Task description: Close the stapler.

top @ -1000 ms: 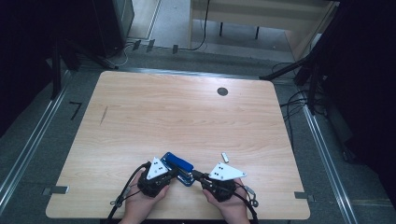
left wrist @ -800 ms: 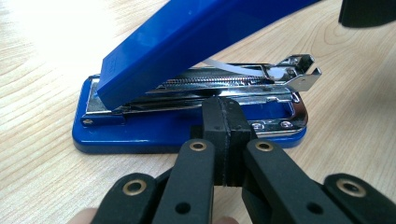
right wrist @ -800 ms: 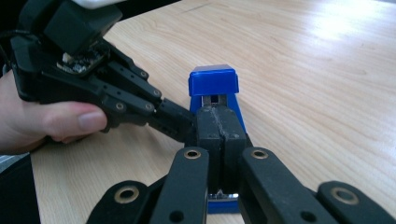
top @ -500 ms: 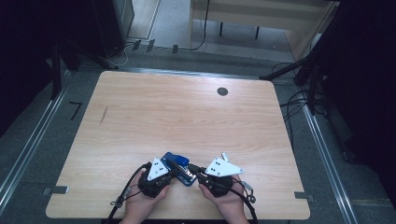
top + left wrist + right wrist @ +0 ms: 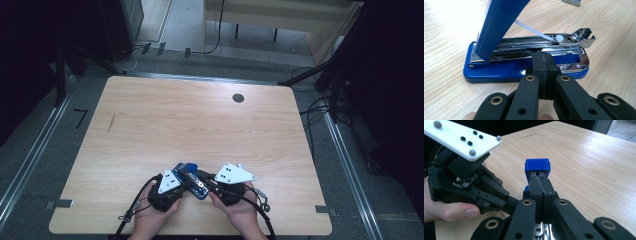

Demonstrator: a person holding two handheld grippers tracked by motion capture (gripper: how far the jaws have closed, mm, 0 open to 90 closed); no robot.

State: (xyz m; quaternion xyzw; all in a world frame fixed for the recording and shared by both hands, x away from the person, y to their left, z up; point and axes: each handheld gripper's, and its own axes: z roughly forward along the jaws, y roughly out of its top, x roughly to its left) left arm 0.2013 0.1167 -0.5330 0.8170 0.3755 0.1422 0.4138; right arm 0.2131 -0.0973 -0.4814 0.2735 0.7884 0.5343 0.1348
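Both hand-held grippers [image 5: 192,182] are pressed together at the opened blue stapler [image 5: 524,67], their bodies hiding its base.

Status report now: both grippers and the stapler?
Left gripper shut at stapler base. Right gripper shut under raised blue lid. Staple strip lies apart.

stapler [image 5: 524,67]: no readable text or brand showed
tabletop [image 5: 200,125]: bore no label or number
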